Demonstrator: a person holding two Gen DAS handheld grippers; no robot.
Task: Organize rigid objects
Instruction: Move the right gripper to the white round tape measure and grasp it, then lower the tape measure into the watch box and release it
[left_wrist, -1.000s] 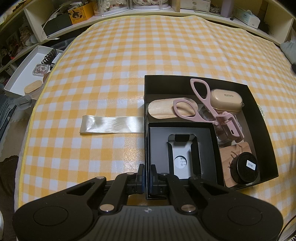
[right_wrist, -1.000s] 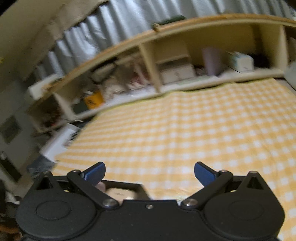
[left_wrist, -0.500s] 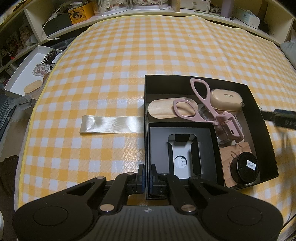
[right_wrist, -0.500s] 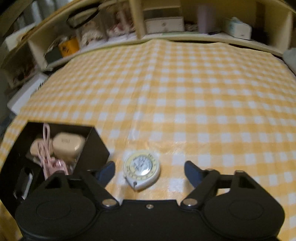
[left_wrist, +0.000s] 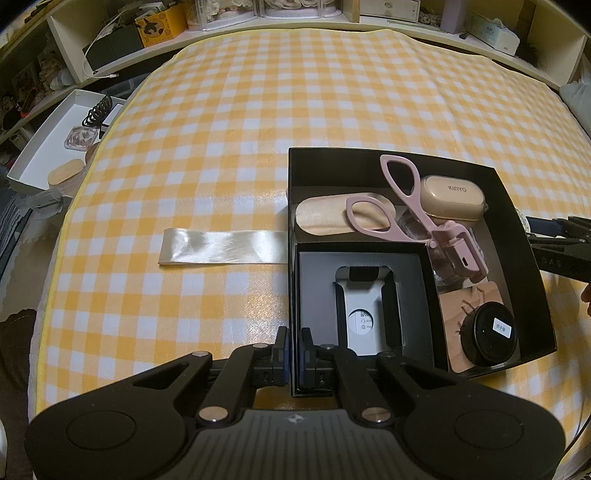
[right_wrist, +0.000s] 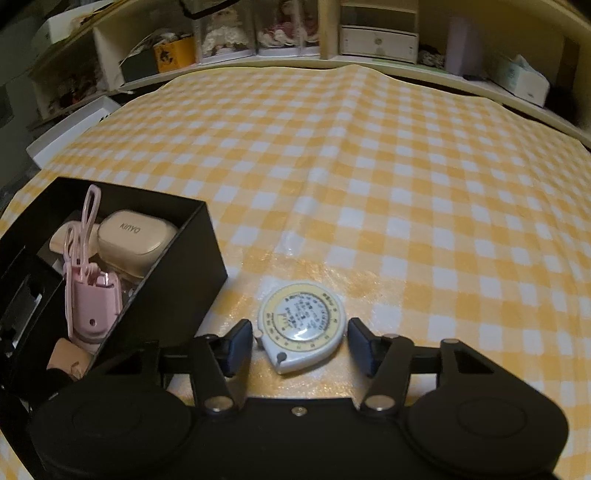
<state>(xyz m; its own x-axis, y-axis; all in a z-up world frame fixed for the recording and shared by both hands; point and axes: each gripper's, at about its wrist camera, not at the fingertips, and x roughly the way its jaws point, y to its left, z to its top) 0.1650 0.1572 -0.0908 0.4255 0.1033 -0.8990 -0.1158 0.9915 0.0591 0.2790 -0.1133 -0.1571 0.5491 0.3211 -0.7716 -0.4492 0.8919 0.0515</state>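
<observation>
- our right gripper (right_wrist: 298, 341) has just been closing; its jaws straddle the round tape measure (right_wrist: 301, 326), pads not yet touching.
- our left gripper (left_wrist: 293, 356) pinches the black box (left_wrist: 532, 280) wall at its near-left corner.
- the measure lies on the checked cloth (right_wrist: 369, 184), beside the box's right wall.
- it looks light, stiff, smooth plastic; we'd grip its rim.

"KINYO" reads clearly on the lid of the beige rounded plastic case (left_wrist: 453, 196) inside the black box. The white label on the round black jar (left_wrist: 489, 338) and the round tape measure's dial (right_wrist: 301, 323) carry print too small to read.
</observation>
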